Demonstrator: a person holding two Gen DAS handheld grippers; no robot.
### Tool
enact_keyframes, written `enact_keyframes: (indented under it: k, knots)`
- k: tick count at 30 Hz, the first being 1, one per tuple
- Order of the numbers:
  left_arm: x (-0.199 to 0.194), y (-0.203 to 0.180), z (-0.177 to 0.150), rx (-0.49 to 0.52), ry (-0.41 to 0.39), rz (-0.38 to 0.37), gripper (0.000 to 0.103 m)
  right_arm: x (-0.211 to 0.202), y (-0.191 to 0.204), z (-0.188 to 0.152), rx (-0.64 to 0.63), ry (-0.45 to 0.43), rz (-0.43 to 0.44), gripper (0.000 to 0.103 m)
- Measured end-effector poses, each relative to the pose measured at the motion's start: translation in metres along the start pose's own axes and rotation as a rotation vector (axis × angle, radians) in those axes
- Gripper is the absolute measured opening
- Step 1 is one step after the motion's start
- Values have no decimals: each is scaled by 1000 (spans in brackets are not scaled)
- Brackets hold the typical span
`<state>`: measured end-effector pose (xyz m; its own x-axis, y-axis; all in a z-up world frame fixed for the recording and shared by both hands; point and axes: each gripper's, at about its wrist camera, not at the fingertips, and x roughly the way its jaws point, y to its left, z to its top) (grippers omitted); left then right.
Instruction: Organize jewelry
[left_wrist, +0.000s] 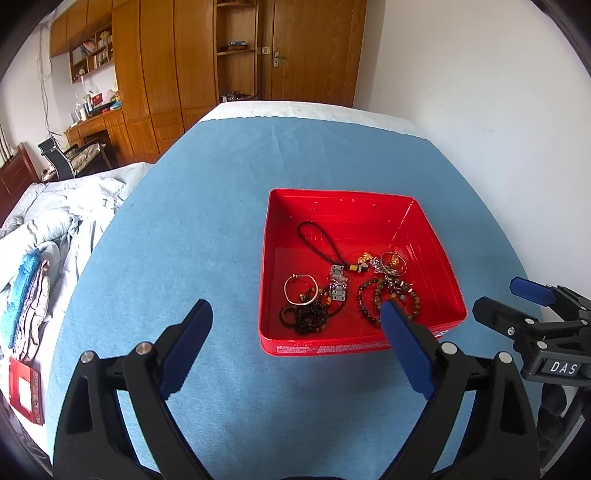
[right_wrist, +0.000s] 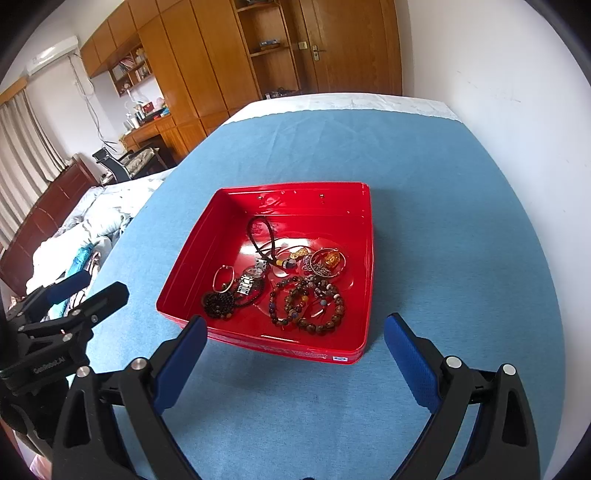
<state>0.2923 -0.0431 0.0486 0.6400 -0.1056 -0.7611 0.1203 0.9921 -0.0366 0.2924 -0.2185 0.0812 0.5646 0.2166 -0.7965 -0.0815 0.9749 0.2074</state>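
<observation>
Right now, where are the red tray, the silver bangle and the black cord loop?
red tray (right_wrist: 364, 266): right wrist view, on its right wall.
silver bangle (left_wrist: 286, 291): left wrist view, on its left rim.
black cord loop (left_wrist: 303, 236): left wrist view, on its left strand.

Glossy red tray (right_wrist: 184, 295) on matt blue cloth (right_wrist: 443, 221) (slightly napped).

The blue cloth-covered table (right_wrist: 443, 206) lies bare all around the shallow red metal tin (right_wrist: 364, 266) — open at 12, 3 and 9 o'clock. Inside the tin, the far half toward 12 is mostly free; the tangled bead bracelets (right_wrist: 308, 306) and the silver watch band (right_wrist: 248, 282) crowd the near half toward 6.
</observation>
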Motion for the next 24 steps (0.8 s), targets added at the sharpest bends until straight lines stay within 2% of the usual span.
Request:
enact_keyframes:
  k: [24]
  knots:
    - [-5,1,-2,1,-8,-2,91,-8,9,-3,-25,-18,8,96]
